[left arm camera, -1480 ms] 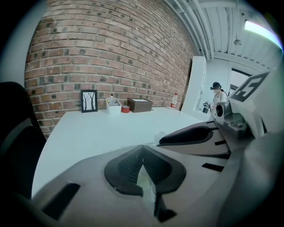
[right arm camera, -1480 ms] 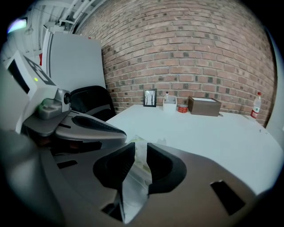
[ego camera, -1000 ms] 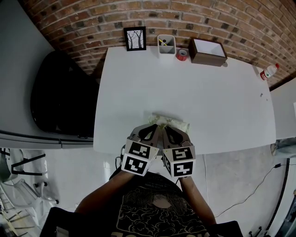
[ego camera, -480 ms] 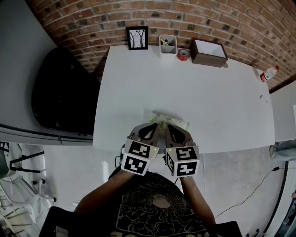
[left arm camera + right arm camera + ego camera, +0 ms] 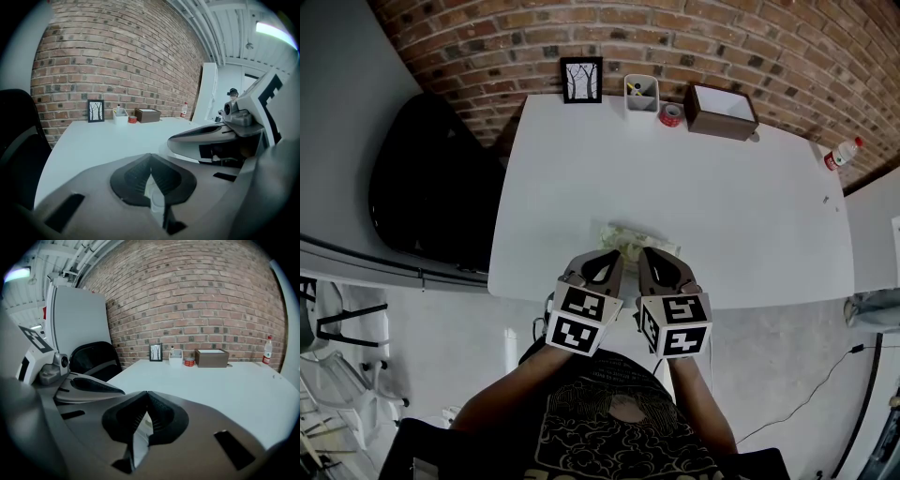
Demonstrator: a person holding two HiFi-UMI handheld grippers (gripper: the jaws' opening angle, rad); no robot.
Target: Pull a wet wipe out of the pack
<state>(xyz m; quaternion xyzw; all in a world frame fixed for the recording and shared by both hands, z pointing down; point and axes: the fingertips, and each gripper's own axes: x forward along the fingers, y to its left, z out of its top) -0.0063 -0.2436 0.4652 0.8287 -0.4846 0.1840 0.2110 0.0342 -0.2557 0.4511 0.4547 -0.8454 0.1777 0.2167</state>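
The wet wipe pack [image 5: 630, 240], pale and crinkled, lies on the white table [image 5: 675, 178] near its front edge. Both grippers sit side by side just in front of it, tips pointing at the pack's near side. In the head view the left gripper [image 5: 617, 255] and the right gripper [image 5: 643, 253] each have their jaws closed to a point. In the left gripper view the left gripper [image 5: 150, 155] has tips that meet, and the right gripper [image 5: 146, 393] shows the same in its own view. Nothing shows clamped between either pair. The grippers hide the pack's near edge.
Along the far edge by the brick wall stand a framed tree picture [image 5: 581, 79], a white holder [image 5: 640, 94], a red tape roll [image 5: 671, 114] and a brown box [image 5: 720, 109]. A bottle [image 5: 841, 154] stands at the far right. A black chair [image 5: 427, 187] sits left of the table.
The right gripper has edged slightly to the right, so the two marker cubes stand a little further apart. The pack and the left gripper stay where they were.
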